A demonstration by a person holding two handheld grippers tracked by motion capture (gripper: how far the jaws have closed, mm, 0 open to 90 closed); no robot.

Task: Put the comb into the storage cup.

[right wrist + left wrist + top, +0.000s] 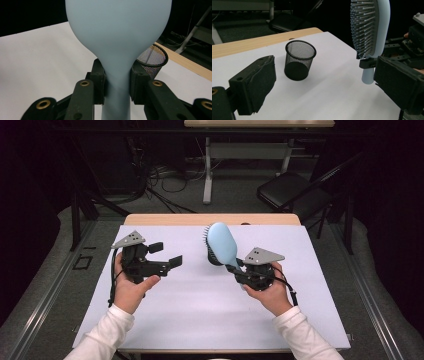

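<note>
Right gripper (239, 269) clamped the light-blue hairbrush (222, 243) by its handle neck, head up, just beside the mesh cup (299, 60), probably for dropping in. Left gripper (168, 255), jaws apart and empty, stood well clear of the cup.

No text, label, brand, number or sign can be read in any of the views.
</note>
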